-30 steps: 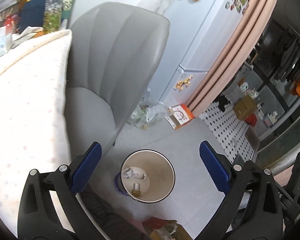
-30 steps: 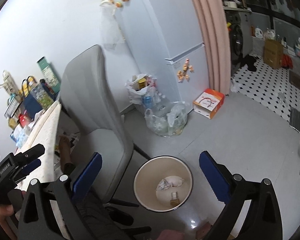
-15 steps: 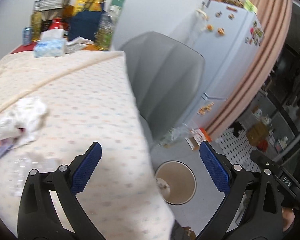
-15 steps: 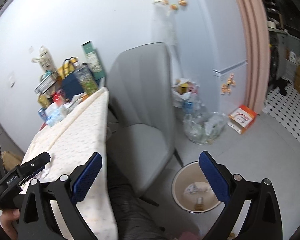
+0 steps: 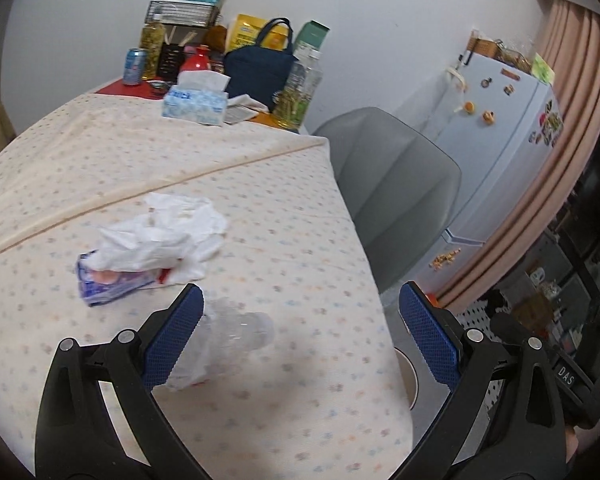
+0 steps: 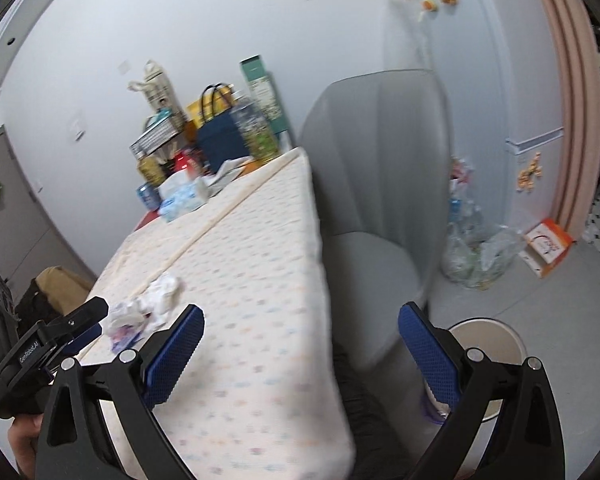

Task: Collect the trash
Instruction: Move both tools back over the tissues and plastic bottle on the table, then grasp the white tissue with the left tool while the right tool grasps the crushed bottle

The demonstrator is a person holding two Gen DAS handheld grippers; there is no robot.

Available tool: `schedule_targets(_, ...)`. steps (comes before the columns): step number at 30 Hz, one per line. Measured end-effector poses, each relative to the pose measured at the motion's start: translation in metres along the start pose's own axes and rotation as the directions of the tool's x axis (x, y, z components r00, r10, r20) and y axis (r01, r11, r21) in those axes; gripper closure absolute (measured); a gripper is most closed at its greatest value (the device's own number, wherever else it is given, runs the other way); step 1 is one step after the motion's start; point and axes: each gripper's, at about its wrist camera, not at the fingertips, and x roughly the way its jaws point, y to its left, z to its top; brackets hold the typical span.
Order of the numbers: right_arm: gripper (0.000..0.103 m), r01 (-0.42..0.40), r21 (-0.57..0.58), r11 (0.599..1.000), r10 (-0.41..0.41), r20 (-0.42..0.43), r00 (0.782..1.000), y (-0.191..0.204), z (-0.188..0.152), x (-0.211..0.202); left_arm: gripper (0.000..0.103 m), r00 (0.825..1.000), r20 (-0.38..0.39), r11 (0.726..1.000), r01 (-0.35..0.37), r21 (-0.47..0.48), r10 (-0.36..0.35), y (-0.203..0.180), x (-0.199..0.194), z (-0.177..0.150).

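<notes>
Now I see my left gripper (image 5: 300,330) wide apart and holding nothing, low in the frame over the table (image 5: 284,240). A clear plastic bottle (image 5: 236,328) lies beside its left finger. White crumpled tissues (image 5: 164,236) sit on a blue wrapper (image 5: 108,284) left of the middle. My right gripper (image 6: 300,344) is wide apart too. The trash bin (image 6: 496,332) shows at the lower right.

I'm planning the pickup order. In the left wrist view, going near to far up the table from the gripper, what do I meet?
Left gripper → clear crumpled plastic bottle → white tissue wad on a purple wrapper → blue tissue box → navy tote bag.
</notes>
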Motion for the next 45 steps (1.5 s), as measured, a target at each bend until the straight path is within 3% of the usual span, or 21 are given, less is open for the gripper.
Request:
schedule_targets(10,0.008,-0.074,-0.053,0.996,0.071,-0.055,0.996,0.044,-0.003,0.032,0.006,0.997,0.045,0.995,-0.057,-0.084,0.061,0.07,-0.024,0.014)
schedule_targets(16,0.008,-0.104,-0.084,0.991,0.096,-0.095,0.991,0.065,-0.01,0.052,0.006,0.996,0.012,0.989,-0.091,-0.118,0.093,0.101,-0.012,0.016)
schedule_targets(24,0.008,-0.127,-0.061,0.99,0.117,-0.144,0.983,0.067,-0.02,0.073,0.006,0.985,-0.05,0.985,-0.167,-0.033,0.165,0.103,0.023,0.012)
schedule_targets(29,0.008,-0.131,-0.051,0.99,0.12,-0.168,0.978,0.067,-0.025,0.081,0.006,0.975,-0.048,0.976,-0.216,0.037,0.218,0.097,0.038,0.013)
schedule_targets(31,0.008,-0.131,-0.05,0.99,0.121,-0.172,0.978,0.068,-0.026,0.084,0.014,0.969,-0.041,0.969,-0.24,0.064,0.242,0.095,0.043,0.013)
schedule_targets(34,0.008,-0.132,-0.052,0.99,0.122,-0.17,0.978,0.071,-0.024,0.086,0.055,0.972,-0.073,0.974,-0.218,0.066,0.222,0.096,0.049,0.013)
schedule_targets(35,0.008,-0.134,-0.052,0.99,0.123,-0.171,0.978,0.072,-0.024,0.087,0.079,0.972,-0.08,0.974,-0.216,0.063,0.22,0.096,0.049,0.012)
schedule_targets(36,0.008,-0.136,-0.053,0.989,0.126,-0.173,0.977,0.073,-0.024,0.089,0.097,0.973,-0.081,0.975,-0.214,0.058,0.218,0.097,0.048,0.012)
schedule_targets(45,0.008,-0.188,-0.076,0.979,0.168,-0.219,0.961,0.101,-0.03,0.103,0.099,0.984,0.016,0.985,-0.175,0.0,0.175,0.098,0.001,0.016)
